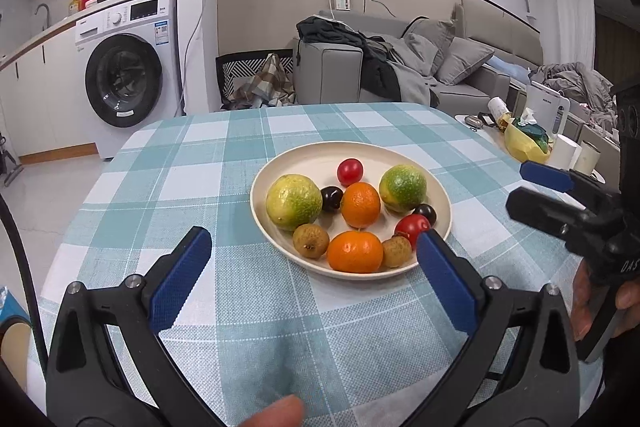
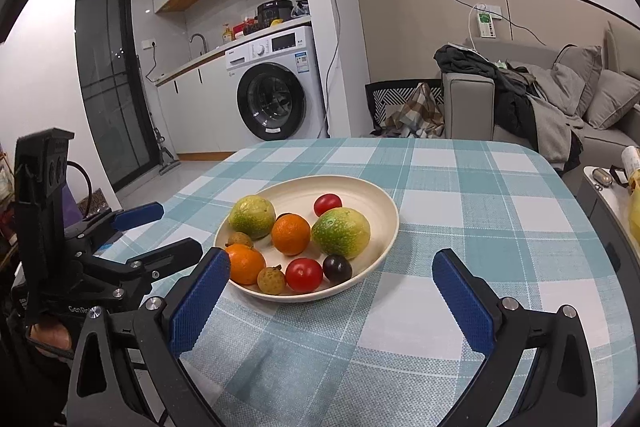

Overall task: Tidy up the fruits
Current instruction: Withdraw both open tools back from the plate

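Holding both tongs spread wide over the surface (image 1: 280, 327), nothing between the pads on either side, so I read this as either the very start or the end of the job: all fruit already sits in the plate (image 1: 280, 163) and none lies loose on the checked cloth. Left to right in the left wrist view: left tongs (image 1: 314, 239) just short of the plate's near rim, then a big green-yellow citrus (image 1: 294, 202), a dark cherry (image 1: 331, 199), the red tomato (image 1: 350, 171), an orange mandarin (image 1: 360, 205), a second green citrus (image 1: 403, 187), with a longan (image 1: 311, 240), a second mandarin (image 1: 355, 251) and a smaller longan (image 1: 397, 251) along the front edge. Right tongs (image 2: 330, 265) hang beside the plate's right side, also empty. If sorting is still wanted, my next move calls for picking one small fruit at the rim, likely a longan, lowering one pair of tongs around it and closing gently; round fruit may roll.
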